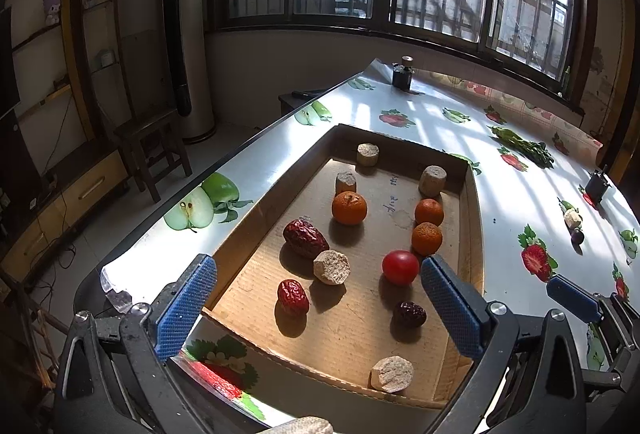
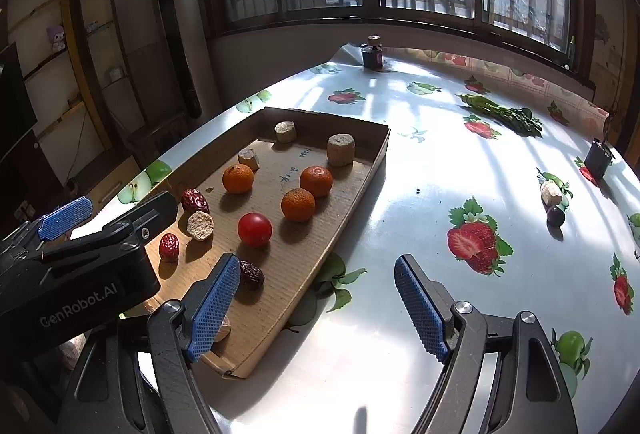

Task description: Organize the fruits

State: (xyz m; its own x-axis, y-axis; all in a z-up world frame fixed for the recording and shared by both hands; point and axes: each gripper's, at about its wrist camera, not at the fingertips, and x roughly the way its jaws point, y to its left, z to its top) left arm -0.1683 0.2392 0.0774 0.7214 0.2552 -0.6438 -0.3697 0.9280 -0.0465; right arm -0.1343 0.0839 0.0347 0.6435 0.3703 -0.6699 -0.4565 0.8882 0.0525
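A shallow cardboard tray (image 1: 474, 234) (image 2: 360, 174) lies on the table. In it are three oranges (image 1: 349, 208) (image 2: 238, 178), a red tomato (image 1: 400, 267) (image 2: 255, 229), three red dates (image 1: 305, 238) (image 2: 195, 200) and several beige cork-like cylinders (image 1: 331, 267) (image 2: 341, 149). My left gripper (image 1: 318, 298) is open and empty above the tray's near end. My right gripper (image 2: 318, 296) is open and empty over the tray's right edge and the table. A dark grape (image 2: 555, 215) (image 1: 577, 235) and another beige cylinder (image 2: 551, 193) (image 1: 573, 218) lie on the table at the right.
The table (image 2: 420, 162) has a glossy fruit-print cloth. A bunch of green leaves (image 2: 504, 114) (image 1: 524, 146) lies far right. Small dark boxes stand at the back (image 2: 372, 54) and at the right edge (image 2: 598, 156). The table's left edge drops to the floor beside a wooden stool (image 1: 152, 150).
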